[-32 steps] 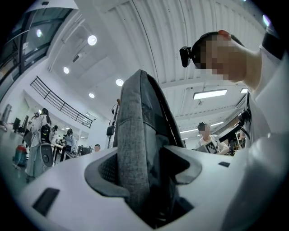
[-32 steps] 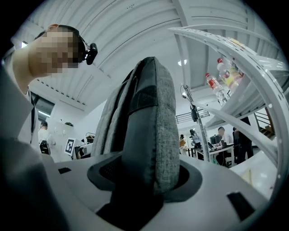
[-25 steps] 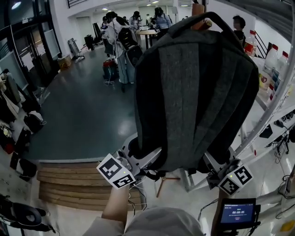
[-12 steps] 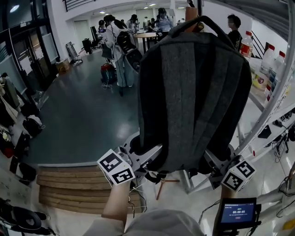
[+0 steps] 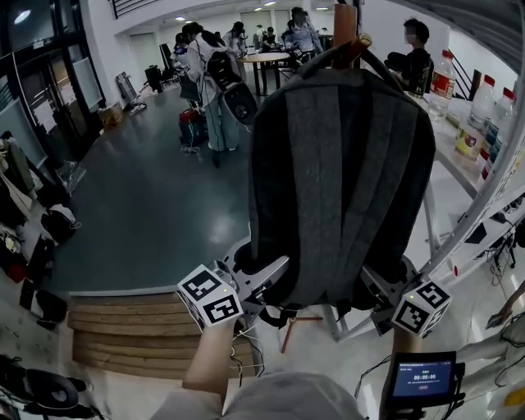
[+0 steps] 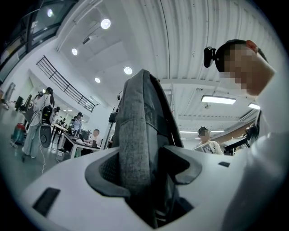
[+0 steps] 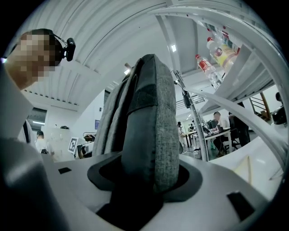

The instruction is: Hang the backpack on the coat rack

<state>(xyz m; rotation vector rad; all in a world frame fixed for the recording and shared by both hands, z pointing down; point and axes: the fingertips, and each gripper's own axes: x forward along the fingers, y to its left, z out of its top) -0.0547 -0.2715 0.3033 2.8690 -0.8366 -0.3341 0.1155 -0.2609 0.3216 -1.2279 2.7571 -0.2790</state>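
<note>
**Backpack** (image 5: 344, 180): grey fabric with dark side panels. It is held up off the floor at mid-scene, with its long axis upright and its bottom edge near.

**Left hand-held gripper** (image 5: 261, 277): jaws pinched on the pack's lower left corner, with fabric filling the gap between them.

**Right hand-held gripper** (image 5: 379, 289): jaws likewise pinched on the lower right corner.

**Coat rack** (image 5: 345, 18): a wooden post rising at the far side behind the pack's top, with a slanted peg (image 5: 358, 49) just below.

**Carry loop** (image 5: 392, 59): arches over the peg. Whether it bears any weight there cannot be told.

**Governing relation:** the peg lies at the far, upper end of the pack. It is straight up the pack's long axis from both grippers and roughly midway between them, so neither hand is nearer.

**Judgement:** the next move looks like an even lowering of both corners, so that the loop settles on the peg before either grip is let go. A lopsided drop might slide the loop off.

**Surroundings:** a counter (image 5: 443, 152) with bottles stands at right, and people stand at the far end of the room.
</note>
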